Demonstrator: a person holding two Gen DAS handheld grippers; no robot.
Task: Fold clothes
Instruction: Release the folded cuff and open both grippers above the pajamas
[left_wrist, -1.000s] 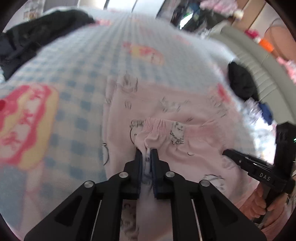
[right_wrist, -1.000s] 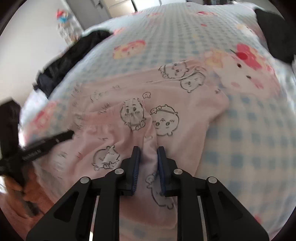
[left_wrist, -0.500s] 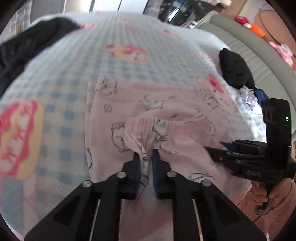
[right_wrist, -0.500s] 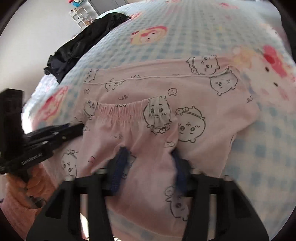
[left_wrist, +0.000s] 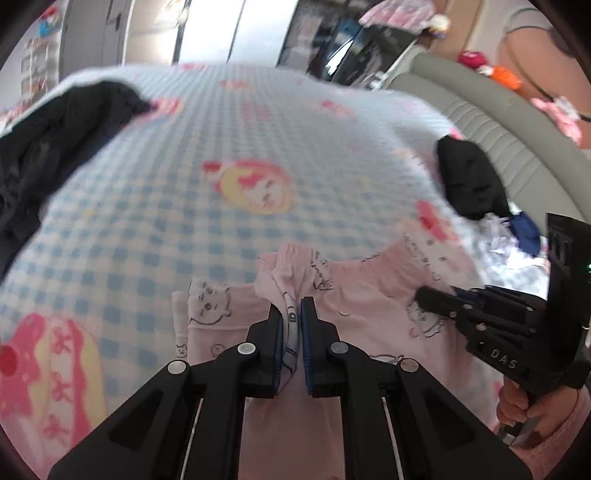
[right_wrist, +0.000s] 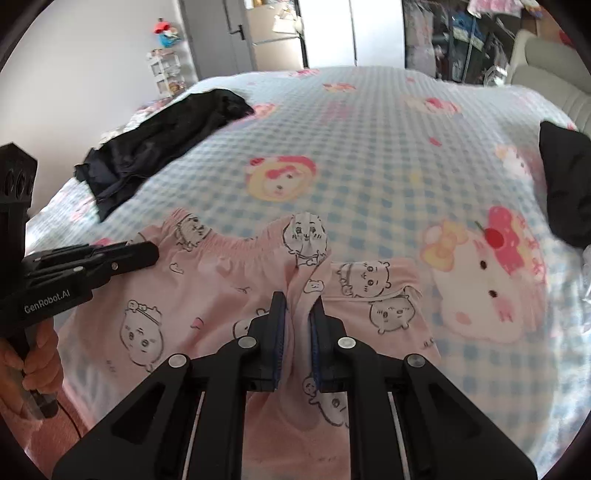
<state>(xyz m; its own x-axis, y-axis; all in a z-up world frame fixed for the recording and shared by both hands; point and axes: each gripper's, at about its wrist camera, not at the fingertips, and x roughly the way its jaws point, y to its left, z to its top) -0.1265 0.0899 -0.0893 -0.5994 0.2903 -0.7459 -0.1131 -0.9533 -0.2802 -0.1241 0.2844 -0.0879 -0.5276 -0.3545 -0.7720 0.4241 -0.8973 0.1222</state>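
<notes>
Now | you are clamping the left gripper (left_wrist: 291, 317) and right gripper (right_wrist: 297, 308) on the pink pants (right_wrist: 207, 295), near edge of bed (right_wrist: 369, 155) | jaws just closing on cloth | first fold underway, rest undone

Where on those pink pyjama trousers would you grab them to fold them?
Probably the gathered elastic waistband, one corner per gripper, from the near side. It is the garment's firm, straight edge, and both the left gripper and right gripper pinch cloth beneath it.
</notes>
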